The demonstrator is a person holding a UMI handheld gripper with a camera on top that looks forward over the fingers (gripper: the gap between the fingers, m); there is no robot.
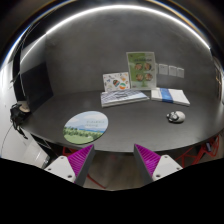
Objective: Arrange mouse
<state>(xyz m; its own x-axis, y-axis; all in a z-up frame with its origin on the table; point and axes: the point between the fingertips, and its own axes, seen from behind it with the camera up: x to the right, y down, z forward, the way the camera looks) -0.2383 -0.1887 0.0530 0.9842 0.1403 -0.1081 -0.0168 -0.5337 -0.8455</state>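
Observation:
A small grey mouse (176, 116) lies on the dark grey table (130, 128), far ahead of my fingers and to the right. A round green-and-white mouse mat (86, 126) lies on the table ahead of my left finger. My gripper (113, 160) is open, held back from the table's near edge, with nothing between its magenta pads (78, 157).
Leaflets and booklets (124, 96) lie at the back of the table, with an upright green card (140, 68) and a blue-edged booklet (171, 96). A dark chair (37, 84) stands at the left beyond the table. A dark object (21, 109) sits at the table's left end.

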